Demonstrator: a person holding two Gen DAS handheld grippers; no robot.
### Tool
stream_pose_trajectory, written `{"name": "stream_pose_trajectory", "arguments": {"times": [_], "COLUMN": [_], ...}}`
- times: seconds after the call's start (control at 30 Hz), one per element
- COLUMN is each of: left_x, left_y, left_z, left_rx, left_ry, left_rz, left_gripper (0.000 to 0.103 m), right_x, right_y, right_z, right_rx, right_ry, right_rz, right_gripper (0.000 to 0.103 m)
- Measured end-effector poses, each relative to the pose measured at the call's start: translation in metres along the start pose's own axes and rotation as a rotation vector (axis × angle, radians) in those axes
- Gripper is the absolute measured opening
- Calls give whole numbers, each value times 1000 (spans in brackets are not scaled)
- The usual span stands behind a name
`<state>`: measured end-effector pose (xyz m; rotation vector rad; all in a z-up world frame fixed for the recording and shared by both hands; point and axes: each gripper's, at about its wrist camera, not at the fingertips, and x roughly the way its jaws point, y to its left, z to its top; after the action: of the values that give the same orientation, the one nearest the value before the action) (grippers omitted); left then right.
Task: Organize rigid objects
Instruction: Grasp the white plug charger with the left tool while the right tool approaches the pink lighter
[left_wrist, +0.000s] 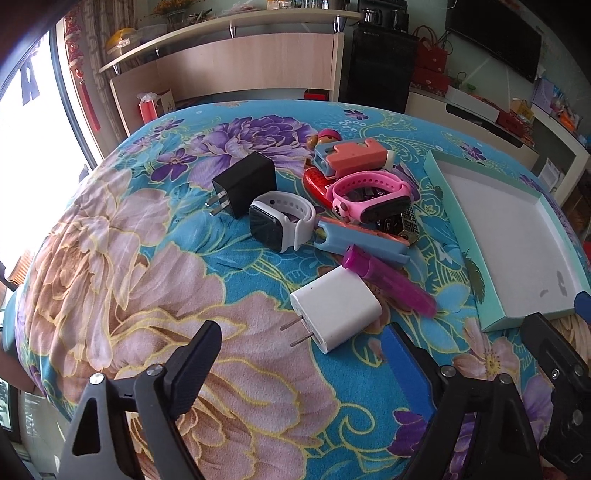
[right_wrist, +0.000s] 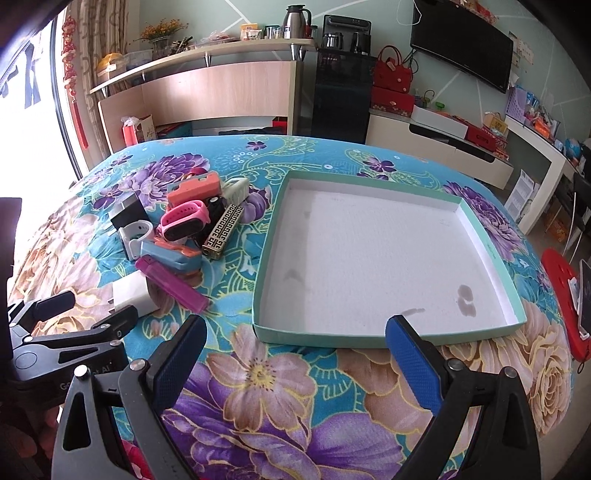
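A pile of small rigid items lies on the flowered cloth: a white charger (left_wrist: 336, 314), a magenta lighter (left_wrist: 388, 280), a white smartwatch (left_wrist: 282, 221), a black charger (left_wrist: 245, 184), a pink watch (left_wrist: 371, 197), blue-and-coral cases (left_wrist: 349, 157) and a bronze lighter (right_wrist: 223, 230). The pile also shows in the right wrist view, with the magenta lighter (right_wrist: 171, 282) nearest. A shallow teal box lid with a white inside (right_wrist: 513, 308) lies to the right of the pile, empty. My left gripper (left_wrist: 303, 354) is open just before the white charger. My right gripper (right_wrist: 295, 343) is open at the lid's near edge.
The round table's cloth (right_wrist: 280, 402) drops away at the edges. A red stool (right_wrist: 561, 295) stands at the right. A wooden counter (right_wrist: 221, 96), a black cabinet (right_wrist: 340, 103) and a TV stand (right_wrist: 443, 147) stand behind the table.
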<state>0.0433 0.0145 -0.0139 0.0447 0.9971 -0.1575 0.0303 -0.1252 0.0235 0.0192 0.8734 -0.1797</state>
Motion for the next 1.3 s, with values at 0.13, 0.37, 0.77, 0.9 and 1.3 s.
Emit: {"name": "stream_pose_trajectory", "arguments": {"times": [0.13, 0.37, 0.77, 0.9, 1.3], "left_x": [7, 19, 18, 15, 14], "left_y": [-5, -9, -4, 7, 47], "left_z": [7, 12, 13, 12, 10], "left_rx": [10, 30, 12, -14, -34], "left_ry": [-5, 26, 20, 7, 8], "left_rz": [-26, -47, -128, -99, 62], "left_gripper": [89, 74, 62, 62, 62], "right_x": [8, 22, 32, 37, 53], "right_y": [3, 5, 21, 25, 57], "right_z": [7, 18, 26, 29, 32], "right_rx": [0, 28, 0, -5, -68], "right_ry": [4, 19, 18, 27, 60], "right_rz": [33, 69, 124, 139, 221], "right_gripper": [98, 98, 98, 98, 98]}}
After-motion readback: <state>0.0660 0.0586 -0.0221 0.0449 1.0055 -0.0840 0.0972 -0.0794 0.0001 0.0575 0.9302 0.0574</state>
